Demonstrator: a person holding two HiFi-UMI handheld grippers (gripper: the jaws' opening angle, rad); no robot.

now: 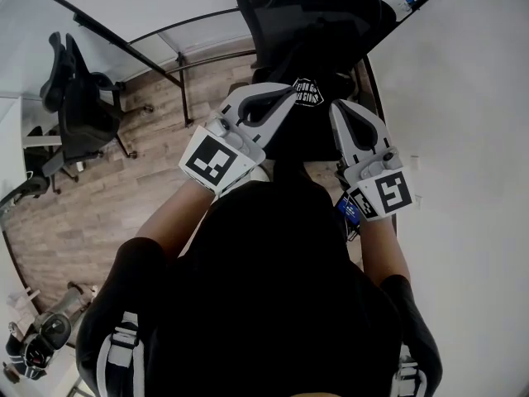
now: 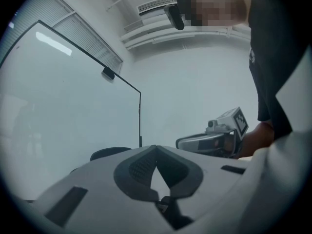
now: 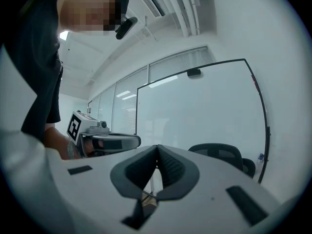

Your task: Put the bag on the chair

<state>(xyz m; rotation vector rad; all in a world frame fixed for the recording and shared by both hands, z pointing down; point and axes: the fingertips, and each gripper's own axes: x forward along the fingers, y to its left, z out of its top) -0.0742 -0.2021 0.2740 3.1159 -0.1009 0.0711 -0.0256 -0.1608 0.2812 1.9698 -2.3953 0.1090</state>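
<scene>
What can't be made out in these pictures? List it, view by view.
Head view: seat of the black mesh office chair, hidden behind the left gripper, the right gripper and the person's black top.
Head view: the bag, not separable from that top.
Head view: print on the round black label, too small.
Right gripper view: a black chair's lower part, behind the gripper's grey body.

Wood-plank floor (image 1: pixel 99 213), white walls (image 1: pixel 471 98), a black office chair (image 1: pixel 78 110) beside a dark-framed panel (image 1: pixel 50 15)
</scene>
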